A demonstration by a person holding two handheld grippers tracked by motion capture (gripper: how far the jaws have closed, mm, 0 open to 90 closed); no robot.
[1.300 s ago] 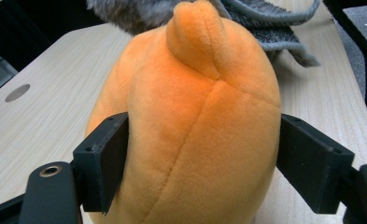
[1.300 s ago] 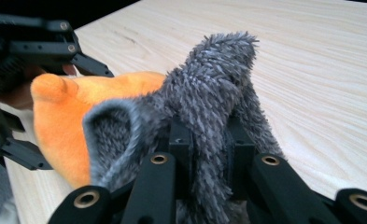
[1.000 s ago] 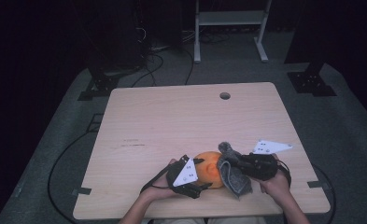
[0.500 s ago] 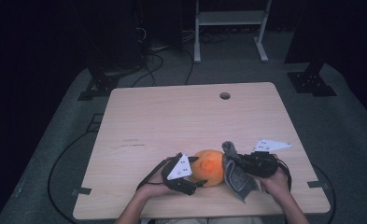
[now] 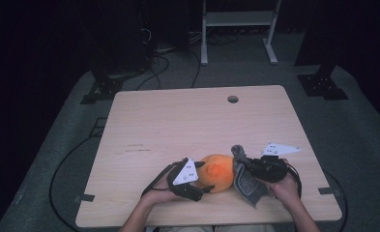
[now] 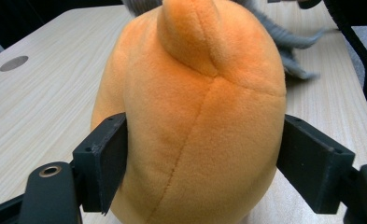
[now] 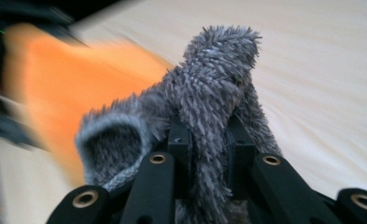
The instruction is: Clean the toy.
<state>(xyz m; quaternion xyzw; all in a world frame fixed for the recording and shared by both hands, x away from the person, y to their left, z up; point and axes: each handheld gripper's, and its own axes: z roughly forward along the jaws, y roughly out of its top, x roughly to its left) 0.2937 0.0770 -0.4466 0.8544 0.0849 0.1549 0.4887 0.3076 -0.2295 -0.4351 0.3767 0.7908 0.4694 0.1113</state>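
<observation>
An orange plush toy point(image 5: 219, 171) sits near the table's front edge. In the left gripper view the orange plush toy point(image 6: 195, 102) stands between both black pads point(image 6: 104, 163), which press into its sides, so my left gripper point(image 6: 200, 158) is shut on it. In the high view the left gripper point(image 5: 197, 186) is at the toy's left. My right gripper point(image 5: 245, 169) is at the toy's right and is shut on a grey fuzzy cloth point(image 5: 249, 182) that touches the toy. In the right gripper view the grey cloth point(image 7: 214, 88) bunches up out of the shut right gripper point(image 7: 209, 140), with the blurred toy point(image 7: 55, 93) behind.
The light wooden table point(image 5: 178, 125) has a round hole point(image 5: 233, 99) near its far edge. A cable point(image 5: 57, 169) loops over the grey floor at the left. A white stand point(image 5: 236, 29) and dark frame feet point(image 5: 323, 87) are beyond the table.
The right gripper and its grey cloth have shifted slightly along the toy's right side. The left gripper keeps its hold on the toy and has hardly moved.
</observation>
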